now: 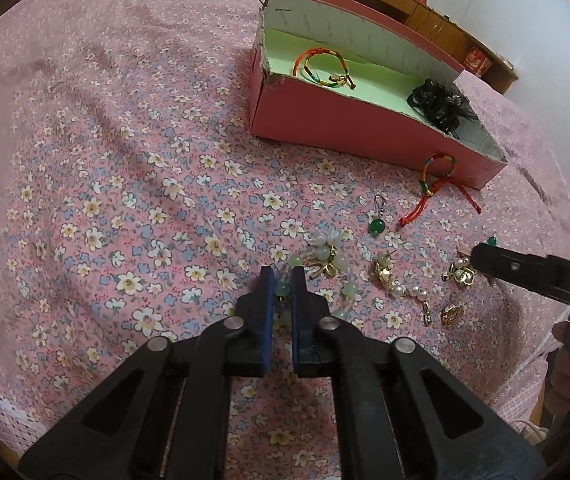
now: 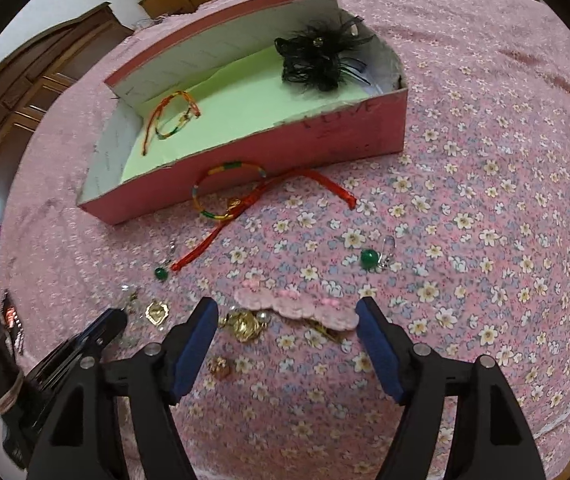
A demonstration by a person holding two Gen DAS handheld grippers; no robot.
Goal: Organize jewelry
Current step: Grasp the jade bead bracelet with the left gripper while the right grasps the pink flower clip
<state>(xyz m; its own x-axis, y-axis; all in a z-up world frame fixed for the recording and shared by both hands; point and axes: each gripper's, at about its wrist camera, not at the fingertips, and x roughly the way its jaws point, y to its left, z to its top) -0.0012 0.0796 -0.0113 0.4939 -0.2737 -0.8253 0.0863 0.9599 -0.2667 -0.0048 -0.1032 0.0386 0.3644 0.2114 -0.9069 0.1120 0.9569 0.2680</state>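
1. Left wrist view has the left claw (image 1: 283,280) clamped on the pale green bead bracelet (image 1: 325,258), lying on the flowered bed cover (image 1: 125,160) well in front of the pink box (image 1: 345,128); the pinch looks meant to lift the strand towards that box.
2. Inside the box lie a multicoloured cord bracelet (image 1: 323,68) and a black feathery hair piece (image 1: 441,104); a second cord bracelet (image 1: 437,176) rests just outside its front wall, probably awaiting sorting.
3. Right wrist view shows the right claw (image 2: 287,320) with jaws apart, straddling a pink crochet clip (image 2: 297,308) without touching it, near the box's front; a likely next pick.
4. Only the right wrist view shows that clip whole, and a green bead earring (image 2: 369,259) beyond it; only the left wrist view shows the pearl-and-gold earrings (image 1: 401,286) clearly.
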